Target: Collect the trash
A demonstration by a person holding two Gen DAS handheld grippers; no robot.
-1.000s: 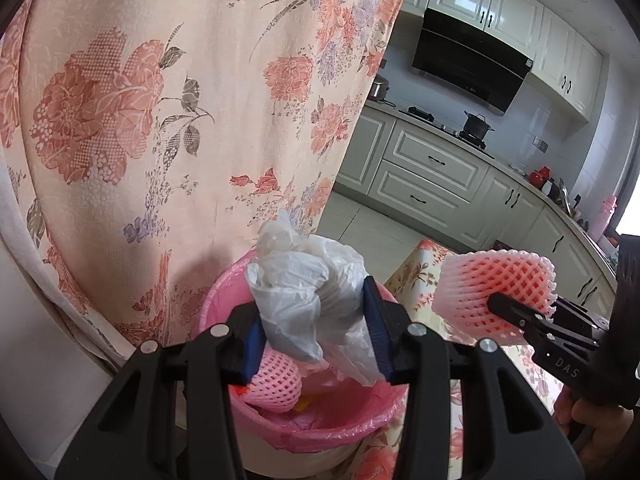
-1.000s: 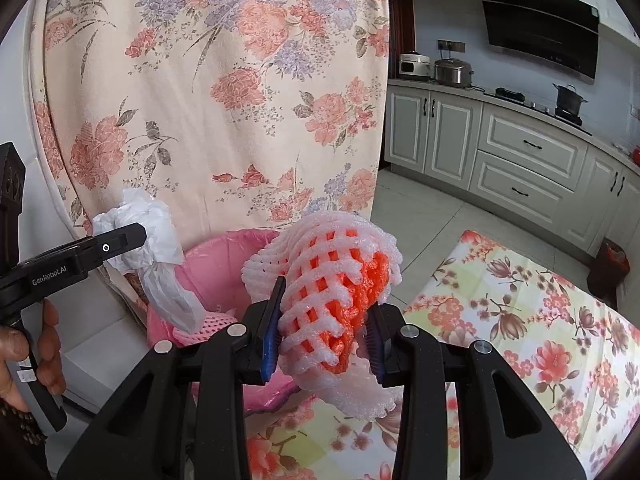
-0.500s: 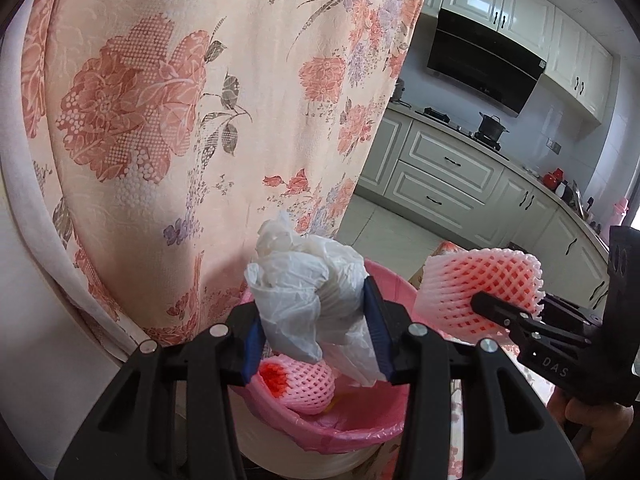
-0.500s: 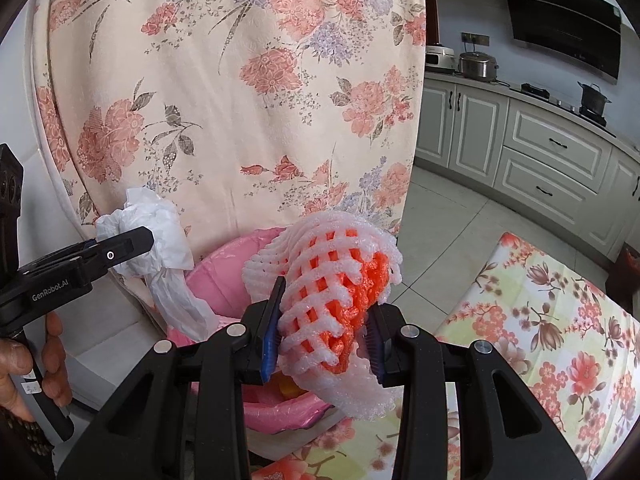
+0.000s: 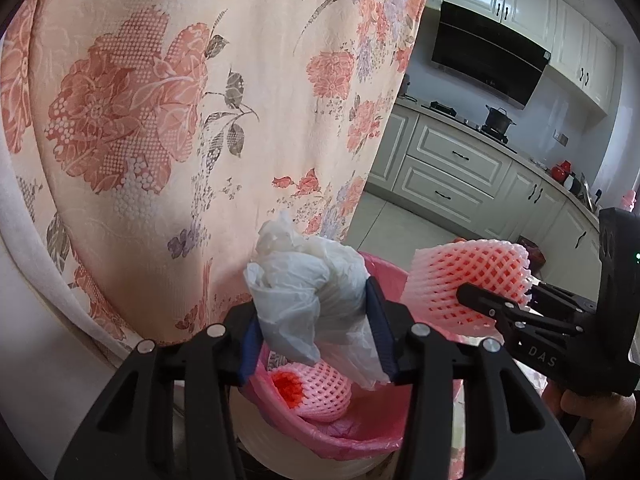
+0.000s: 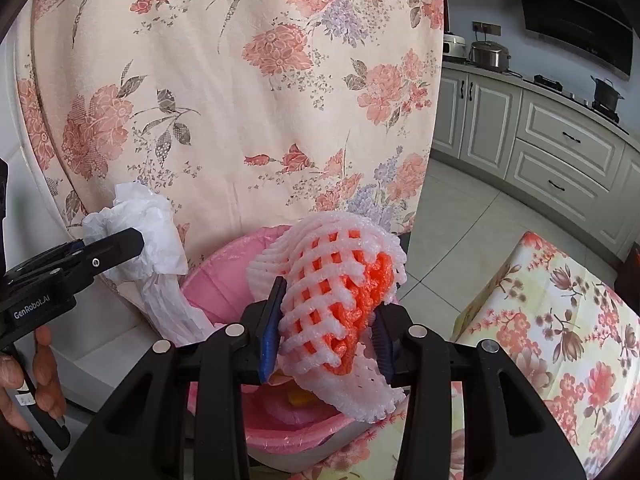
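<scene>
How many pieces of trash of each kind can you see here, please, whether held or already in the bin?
Foam nets: 2, one in the right tongs, one in the bin
Plastic bags: 1, in the left tongs
Total: 3

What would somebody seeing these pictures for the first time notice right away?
Most striking is the right gripper shut on a pink foam fruit net, held over the bin with the pink liner. Just to its left, the left gripper is shut on a crumpled white plastic bag above the same bin, where another foam net already lies. A big floral cloth hangs behind everything.
</scene>
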